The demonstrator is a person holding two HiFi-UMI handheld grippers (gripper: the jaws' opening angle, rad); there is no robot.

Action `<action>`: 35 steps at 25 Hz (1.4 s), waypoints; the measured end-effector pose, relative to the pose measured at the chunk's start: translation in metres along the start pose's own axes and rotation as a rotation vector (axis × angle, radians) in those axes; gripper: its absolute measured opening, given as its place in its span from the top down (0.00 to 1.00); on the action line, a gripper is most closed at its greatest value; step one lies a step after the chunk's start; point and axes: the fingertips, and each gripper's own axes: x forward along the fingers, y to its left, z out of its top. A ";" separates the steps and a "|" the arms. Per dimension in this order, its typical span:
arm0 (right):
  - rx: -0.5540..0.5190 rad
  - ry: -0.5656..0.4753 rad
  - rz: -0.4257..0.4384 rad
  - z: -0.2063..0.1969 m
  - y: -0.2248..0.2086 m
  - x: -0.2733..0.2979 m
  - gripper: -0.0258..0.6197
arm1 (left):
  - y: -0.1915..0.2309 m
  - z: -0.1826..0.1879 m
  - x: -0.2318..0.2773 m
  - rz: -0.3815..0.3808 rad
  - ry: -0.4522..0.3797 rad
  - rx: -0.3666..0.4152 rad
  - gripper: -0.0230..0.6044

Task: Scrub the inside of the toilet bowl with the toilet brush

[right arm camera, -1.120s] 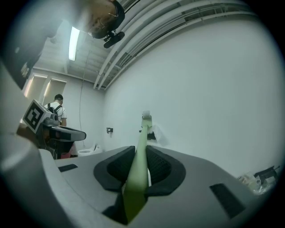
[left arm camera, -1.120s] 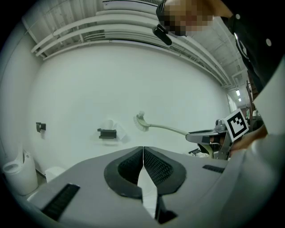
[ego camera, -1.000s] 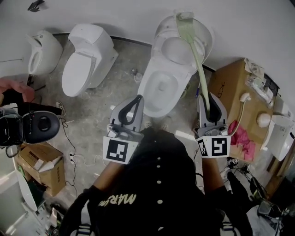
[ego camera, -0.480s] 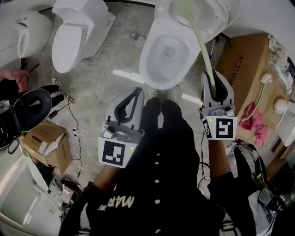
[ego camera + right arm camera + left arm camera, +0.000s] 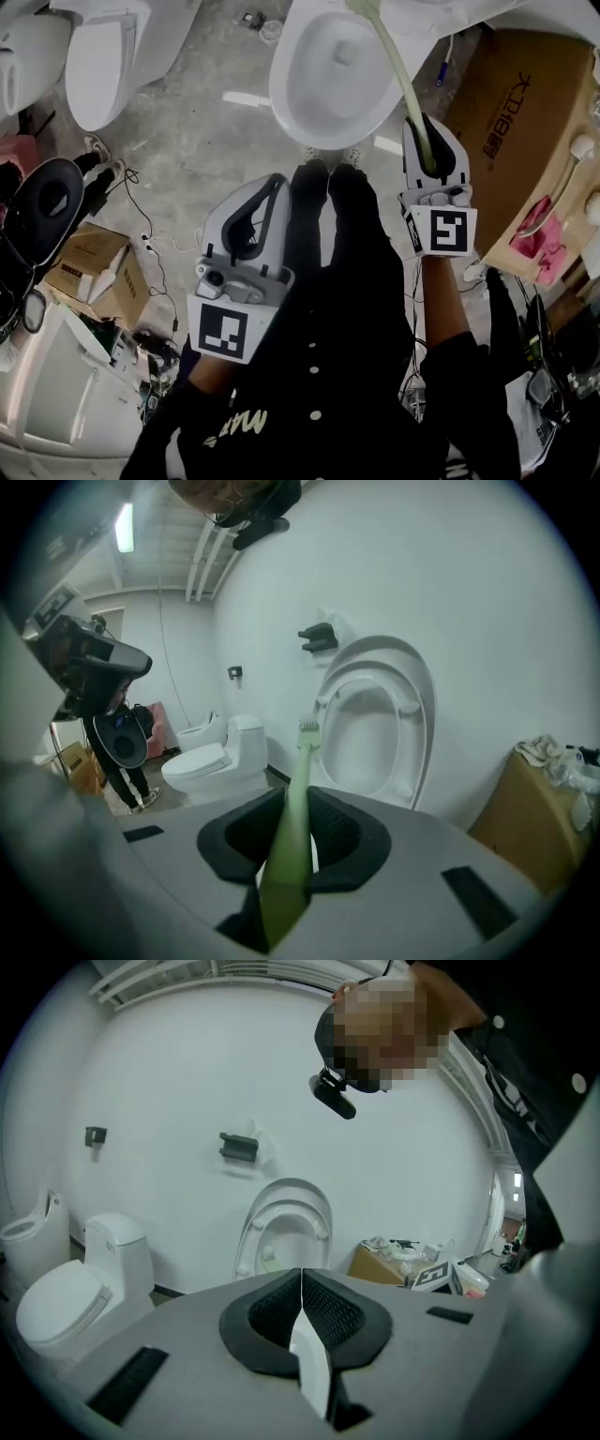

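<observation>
The white toilet bowl (image 5: 323, 80) stands open at the top of the head view, its seat and lid raised against the wall (image 5: 380, 719). A pale green toilet brush (image 5: 401, 80) slants from my right gripper (image 5: 425, 141) up across the bowl's right rim; its head runs out of the top of the head view. In the right gripper view the brush (image 5: 298, 789) sits clamped between the black pads, bristles up (image 5: 309, 727). My left gripper (image 5: 261, 208) hovers over the floor left of the bowl, shut and empty (image 5: 301, 1283).
A second white toilet (image 5: 103, 56) stands at the far left. One cardboard box (image 5: 525, 112) sits right of the bowl, another box (image 5: 94, 272) at the left with cables on the floor. A bystander (image 5: 127, 747) stands near the left toilets.
The whole scene has slid upward in the head view, so the brush head and raised lid left the frame. Both grippers sit closer to the camera; the right still holds the brush.
</observation>
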 end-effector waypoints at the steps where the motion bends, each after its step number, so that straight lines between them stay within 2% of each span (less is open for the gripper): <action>1: 0.007 0.022 0.001 -0.017 0.001 0.003 0.81 | 0.000 -0.009 0.001 0.000 0.012 -0.007 0.92; 10: 0.044 0.198 0.005 -0.160 0.001 0.028 0.81 | -0.004 -0.087 0.029 -0.023 0.032 -0.005 0.92; 19: 0.060 0.291 0.027 -0.247 0.011 0.076 0.81 | 0.018 -0.159 0.048 -0.010 0.066 -0.044 0.92; 23: 0.077 0.325 0.022 -0.271 0.012 0.091 0.81 | 0.021 -0.181 0.052 -0.002 0.071 -0.061 0.92; 27: 0.075 0.357 0.031 -0.277 0.017 0.109 0.81 | 0.024 -0.189 0.054 0.003 0.069 -0.073 0.92; 35: 0.061 0.443 0.057 -0.271 0.028 0.145 0.81 | 0.029 -0.172 0.056 0.015 0.050 -0.066 0.92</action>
